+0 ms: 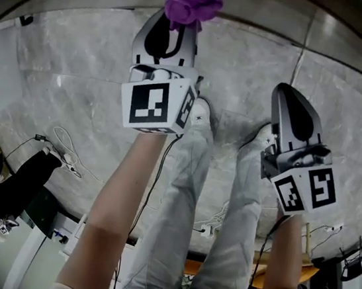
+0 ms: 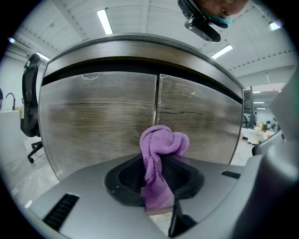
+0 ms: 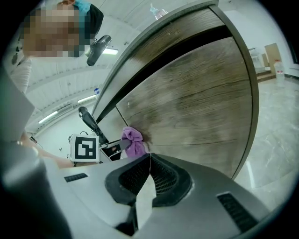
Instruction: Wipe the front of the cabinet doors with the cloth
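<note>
- Counting first: two grippers, one cloth, two cabinet doors.
- The left gripper (image 2: 156, 179) is shut tight on the cloth (image 2: 161, 144).
- The cloth is purple, soft and fluffy. It is bunched into a round knot above the jaws, and a flat tail hangs down between them.
- The knot sits low, right at the crack between the left door (image 2: 98, 121) and the right door (image 2: 196, 121). In the right gripper view the cloth (image 3: 133, 140) looks to be up against the wood, but I cannot tell if it presses on it.
- The doors are flat brown-grey wood with long grain lines. A dark gap runs along the top, under a thick top board.
- The right gripper (image 3: 149, 163) is closed with nothing in it; its two ribbed black pads meet in a thin line. It hangs off to the side, near the right door (image 3: 196, 102).
- Each gripper has one cube with black and white squares.
- In the head view the cloth (image 1: 193, 2) is cut off at the top edge, and the doors hardly show.
- The floor (image 1: 76, 79) is grey stone with pale veins.
- Two legs in pale trousers and two white shoes stand on it.
</note>
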Demonstrator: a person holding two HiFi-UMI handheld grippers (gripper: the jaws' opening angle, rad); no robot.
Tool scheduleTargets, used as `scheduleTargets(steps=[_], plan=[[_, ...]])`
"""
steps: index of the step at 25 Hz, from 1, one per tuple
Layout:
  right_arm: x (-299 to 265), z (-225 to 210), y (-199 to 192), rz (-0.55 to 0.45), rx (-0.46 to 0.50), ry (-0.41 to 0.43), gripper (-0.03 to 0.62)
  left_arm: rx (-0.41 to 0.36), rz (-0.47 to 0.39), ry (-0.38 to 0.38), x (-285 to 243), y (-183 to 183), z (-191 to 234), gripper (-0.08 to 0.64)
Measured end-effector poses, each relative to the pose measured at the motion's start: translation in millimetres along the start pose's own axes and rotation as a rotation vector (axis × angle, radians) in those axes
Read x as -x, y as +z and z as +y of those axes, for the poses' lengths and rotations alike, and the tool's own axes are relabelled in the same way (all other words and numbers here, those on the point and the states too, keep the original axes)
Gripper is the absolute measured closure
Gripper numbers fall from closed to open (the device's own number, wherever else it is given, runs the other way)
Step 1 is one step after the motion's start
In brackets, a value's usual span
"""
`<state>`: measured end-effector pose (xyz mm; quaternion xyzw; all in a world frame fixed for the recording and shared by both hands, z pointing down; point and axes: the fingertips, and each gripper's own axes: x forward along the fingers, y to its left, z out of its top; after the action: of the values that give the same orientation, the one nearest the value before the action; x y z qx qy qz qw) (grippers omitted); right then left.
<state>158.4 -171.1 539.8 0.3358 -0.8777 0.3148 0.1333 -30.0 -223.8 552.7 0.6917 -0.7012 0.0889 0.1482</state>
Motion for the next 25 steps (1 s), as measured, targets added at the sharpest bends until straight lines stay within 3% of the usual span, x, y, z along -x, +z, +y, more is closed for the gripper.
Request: scheduleTargets(steps=[5,9,20,25], plan=[[7,-6,-4,-0.005,-0.014,0.008,0.565,0.028,-0.007,0.059,7,-5,-4,0.459],[33,-27,-5,-0.003,-0.018,-0.002,0.565,0.045,0.004,0.063,13,-13,-39,0.459],[131,-133,-17,0.008,-0.042,-0.046,0.565,0.081,0.086,-0.112,-13,-69,-251,0.459],[164,-181,-38,0.019,-0.072,-0.074,0.565,0.099,0.106,-0.147,-43,-98,-318,0.459]])
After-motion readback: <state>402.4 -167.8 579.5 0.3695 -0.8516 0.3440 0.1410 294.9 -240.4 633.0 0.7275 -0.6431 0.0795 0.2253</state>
